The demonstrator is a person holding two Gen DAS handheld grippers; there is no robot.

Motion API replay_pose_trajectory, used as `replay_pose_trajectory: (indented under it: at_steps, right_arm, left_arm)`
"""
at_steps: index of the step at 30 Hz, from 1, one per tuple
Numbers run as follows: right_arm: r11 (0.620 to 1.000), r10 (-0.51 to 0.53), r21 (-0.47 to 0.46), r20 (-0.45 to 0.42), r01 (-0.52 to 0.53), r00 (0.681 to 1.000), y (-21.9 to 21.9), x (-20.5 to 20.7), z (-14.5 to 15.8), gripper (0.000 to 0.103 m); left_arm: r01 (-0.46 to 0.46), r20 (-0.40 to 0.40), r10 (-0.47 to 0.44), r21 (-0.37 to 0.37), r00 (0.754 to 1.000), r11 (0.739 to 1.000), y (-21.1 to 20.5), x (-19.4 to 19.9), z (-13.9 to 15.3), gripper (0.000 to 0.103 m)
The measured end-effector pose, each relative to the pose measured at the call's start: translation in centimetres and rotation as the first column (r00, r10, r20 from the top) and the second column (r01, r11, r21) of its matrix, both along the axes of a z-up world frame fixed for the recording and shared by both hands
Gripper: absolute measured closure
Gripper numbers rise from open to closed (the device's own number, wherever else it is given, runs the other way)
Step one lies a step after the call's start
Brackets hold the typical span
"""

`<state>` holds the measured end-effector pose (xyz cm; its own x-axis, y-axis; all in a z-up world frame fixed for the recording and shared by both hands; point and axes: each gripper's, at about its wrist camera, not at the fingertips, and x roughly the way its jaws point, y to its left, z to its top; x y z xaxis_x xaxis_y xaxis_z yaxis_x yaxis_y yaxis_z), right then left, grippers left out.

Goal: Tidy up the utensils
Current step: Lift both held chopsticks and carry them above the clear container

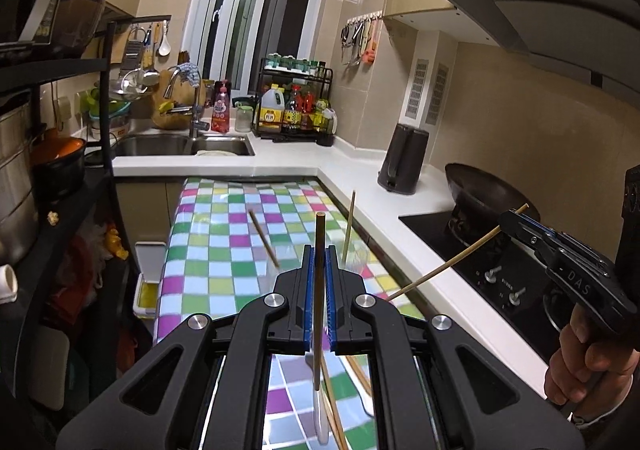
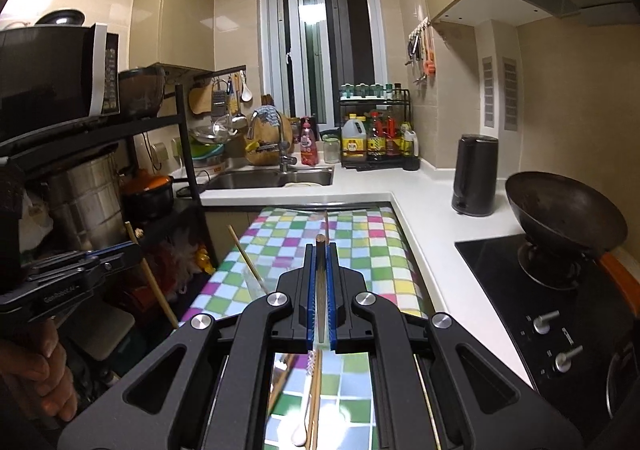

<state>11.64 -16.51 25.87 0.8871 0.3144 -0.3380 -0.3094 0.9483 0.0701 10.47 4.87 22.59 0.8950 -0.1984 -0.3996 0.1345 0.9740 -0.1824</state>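
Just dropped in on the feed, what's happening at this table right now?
A person is sorting utensils with a handheld gripper in each hand. The left gripper is shut on a dark chopstick, and the right gripper is shut on a pale chopstick. Both are held above the checkered table. A clear glass there already holds two chopsticks, and more utensils lie on the cloth below the grippers.

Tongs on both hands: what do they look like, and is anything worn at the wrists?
Both tongs, left and right, are matte black linkages with silver pivot bolts and blue ribbed pads. White lettering marks their sides. A dark sleeve covers the right wrist; the left wrist is out of frame.
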Motion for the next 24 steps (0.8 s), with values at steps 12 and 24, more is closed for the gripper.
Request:
replay_pose_trajectory:
  at_steps: [12, 24]
  right_arm:
    - [0.998, 0.044, 0.041, 0.071, -0.047, 0.997, 1.5, 6.2, 6.7, 0.098]
    - [0.998, 0.064, 0.013, -0.104, -0.063, 0.993, 3.9, 12.5, -1.3, 0.098]
  left_arm:
    - [-0.007, 0.157, 0.010, -0.015, 0.988, 1.000, 0.1, 7.6, 6.8, 0.098]
    - [-0.030, 0.034, 0.027, 0.085, 0.999, 0.996, -1.7, 16.3, -1.2, 0.098]
